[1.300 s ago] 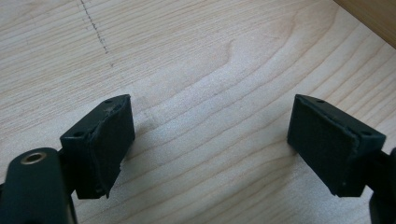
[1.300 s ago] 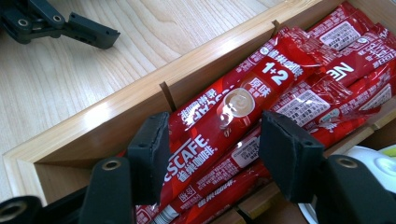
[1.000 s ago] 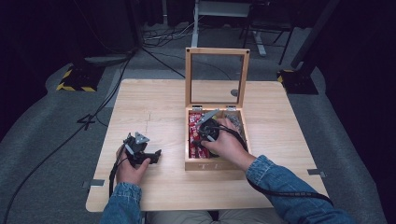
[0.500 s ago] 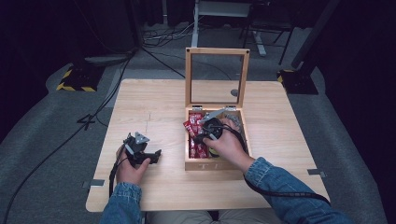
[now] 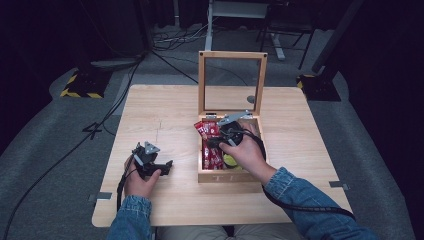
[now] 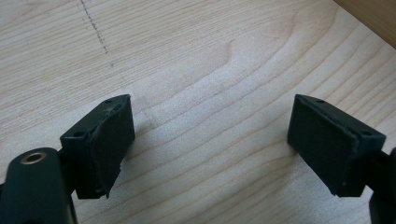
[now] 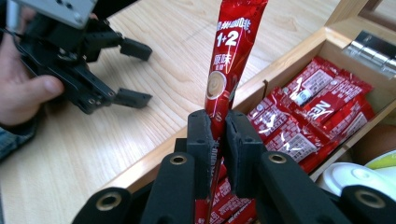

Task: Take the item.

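A wooden box (image 5: 230, 176) stands open at mid-table, with several red sachets (image 7: 322, 107) lying in its left part. My right gripper (image 7: 218, 122) is shut on one long red coffee sachet (image 7: 231, 51), which stands up from the jaws above the box's left wall. In the high view the right gripper (image 5: 214, 142) hovers over the box. My left gripper (image 5: 167, 166) rests low over the bare table (image 6: 196, 60) left of the box. Its jaws are open with nothing between them, and it also appears as the left gripper (image 7: 135, 72) beyond the sachet.
The box's framed clear lid (image 5: 232, 56) stands upright at the back. A white round item (image 7: 355, 179) and a yellow-green one (image 5: 230, 161) sit in the box's right part. The near table edge (image 5: 220, 220) is close to the person.
The right gripper has risen a little out of the box, and a red sachet now sticks up between its jaws. The left gripper has not moved.
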Demonstrator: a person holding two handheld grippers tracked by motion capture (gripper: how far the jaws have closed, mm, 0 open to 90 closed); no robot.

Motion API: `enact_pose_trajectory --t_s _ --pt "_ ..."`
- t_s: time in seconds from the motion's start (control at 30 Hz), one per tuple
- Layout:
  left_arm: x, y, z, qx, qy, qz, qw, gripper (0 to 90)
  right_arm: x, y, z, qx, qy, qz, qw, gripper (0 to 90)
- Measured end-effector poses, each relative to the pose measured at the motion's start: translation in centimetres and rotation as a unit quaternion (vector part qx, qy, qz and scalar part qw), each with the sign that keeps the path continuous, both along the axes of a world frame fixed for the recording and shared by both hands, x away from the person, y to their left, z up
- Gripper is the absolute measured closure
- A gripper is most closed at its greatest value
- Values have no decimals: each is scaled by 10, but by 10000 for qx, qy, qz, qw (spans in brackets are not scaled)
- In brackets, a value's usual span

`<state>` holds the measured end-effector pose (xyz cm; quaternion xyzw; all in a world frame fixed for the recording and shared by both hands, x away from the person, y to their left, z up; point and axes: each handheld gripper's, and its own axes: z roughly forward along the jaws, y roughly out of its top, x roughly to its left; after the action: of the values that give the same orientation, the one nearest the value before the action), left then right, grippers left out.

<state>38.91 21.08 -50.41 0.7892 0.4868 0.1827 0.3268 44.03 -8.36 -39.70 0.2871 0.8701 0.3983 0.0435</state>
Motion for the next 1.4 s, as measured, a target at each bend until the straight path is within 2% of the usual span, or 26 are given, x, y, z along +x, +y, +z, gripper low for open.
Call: enact_pose_trajectory --t_s 0.23,0.67,1.03,1.13,1.4 --pt "0 0 0 -2 0 0 10000 152 0 -7 12 193 -64 -25 9998 810" --pt "0 0 0 -16 -1 -3 10000 153 0 -24 29 372 -186 -45 9991 810" --pt "1 0 0 -11 -6 -13 10000 148 1 -66 49 512 -386 -281 9975 809" --pt "1 0 0 20 -3 -35 10000 145 1 -78 51 571 -389 -334 9971 809" --pt "1 0 0 27 2 -38 10000 144 -5 -111 53 515 -535 -469 9961 809"
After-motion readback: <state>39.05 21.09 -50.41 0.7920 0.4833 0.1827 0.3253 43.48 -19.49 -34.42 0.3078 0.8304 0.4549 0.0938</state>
